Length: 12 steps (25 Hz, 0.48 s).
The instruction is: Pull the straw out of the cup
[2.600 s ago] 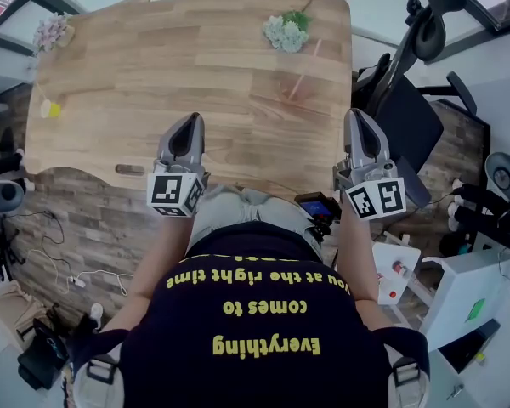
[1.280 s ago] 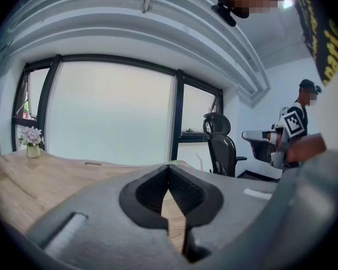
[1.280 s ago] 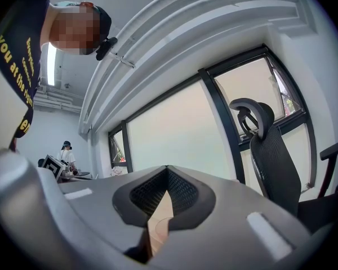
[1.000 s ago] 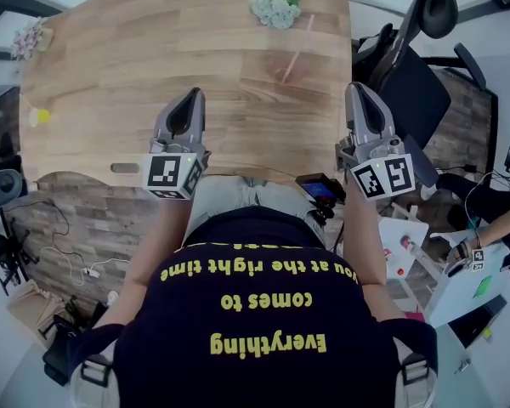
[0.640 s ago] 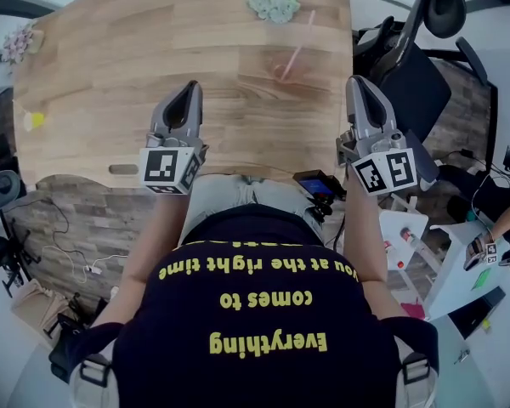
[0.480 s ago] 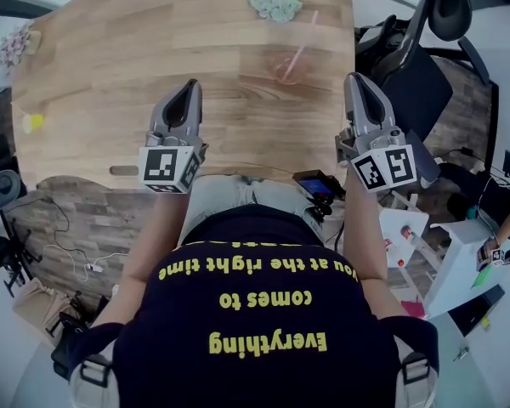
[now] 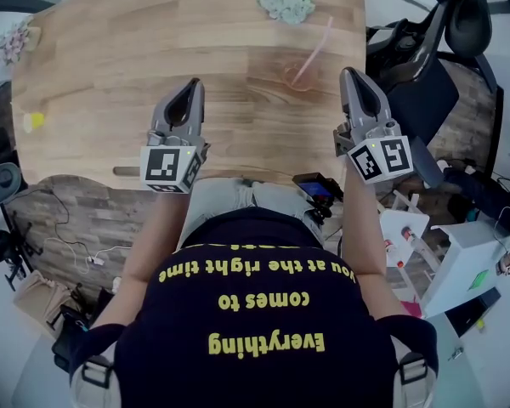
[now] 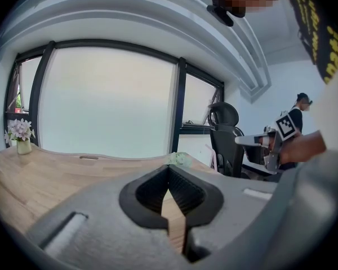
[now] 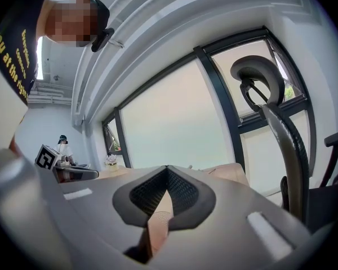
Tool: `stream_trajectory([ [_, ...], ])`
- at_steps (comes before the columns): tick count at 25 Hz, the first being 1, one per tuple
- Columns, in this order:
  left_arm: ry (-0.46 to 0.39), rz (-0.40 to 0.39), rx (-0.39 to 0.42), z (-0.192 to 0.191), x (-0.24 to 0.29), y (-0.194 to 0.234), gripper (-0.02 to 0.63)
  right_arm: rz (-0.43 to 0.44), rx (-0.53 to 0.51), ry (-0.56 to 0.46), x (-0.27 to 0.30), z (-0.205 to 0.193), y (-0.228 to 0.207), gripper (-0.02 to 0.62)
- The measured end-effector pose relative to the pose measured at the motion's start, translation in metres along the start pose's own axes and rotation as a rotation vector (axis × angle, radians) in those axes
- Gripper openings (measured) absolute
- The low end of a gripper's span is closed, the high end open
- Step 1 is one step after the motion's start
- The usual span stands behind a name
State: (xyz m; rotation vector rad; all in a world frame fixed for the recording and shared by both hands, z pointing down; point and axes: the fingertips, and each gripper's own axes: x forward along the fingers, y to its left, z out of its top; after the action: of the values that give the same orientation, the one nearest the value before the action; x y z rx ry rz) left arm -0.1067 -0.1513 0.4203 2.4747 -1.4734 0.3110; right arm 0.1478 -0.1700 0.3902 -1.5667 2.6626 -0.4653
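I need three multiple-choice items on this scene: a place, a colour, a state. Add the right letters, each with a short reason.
1. Where does the cup stand?
A) on the table, near the right hand-held gripper
B) on the floor
C) on a chair

2. What colour is the straw?
A) blue
B) pink
C) black

3. Where is the straw?
A) gripped by a hand-held gripper
B) flat on the table
C) in the cup

1 A: it sits on the wood by that hand-held gripper.
2 B: it is pale pink.
3 C: it leans out of the cup.
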Motion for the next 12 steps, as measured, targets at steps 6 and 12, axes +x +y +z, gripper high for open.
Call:
stream_trajectory([
  [6,0.007,0.027,-0.012,-0.004,-0.001,0.015,0.000,-0.007,0.015,0.037,0.015,-0.017,-0.007,0.009],
  [12,0.014,0.034,-0.021,-0.008,-0.001,0.020,0.000,-0.011,0.031,0.054,0.026,-0.029,-0.015,0.041],
])
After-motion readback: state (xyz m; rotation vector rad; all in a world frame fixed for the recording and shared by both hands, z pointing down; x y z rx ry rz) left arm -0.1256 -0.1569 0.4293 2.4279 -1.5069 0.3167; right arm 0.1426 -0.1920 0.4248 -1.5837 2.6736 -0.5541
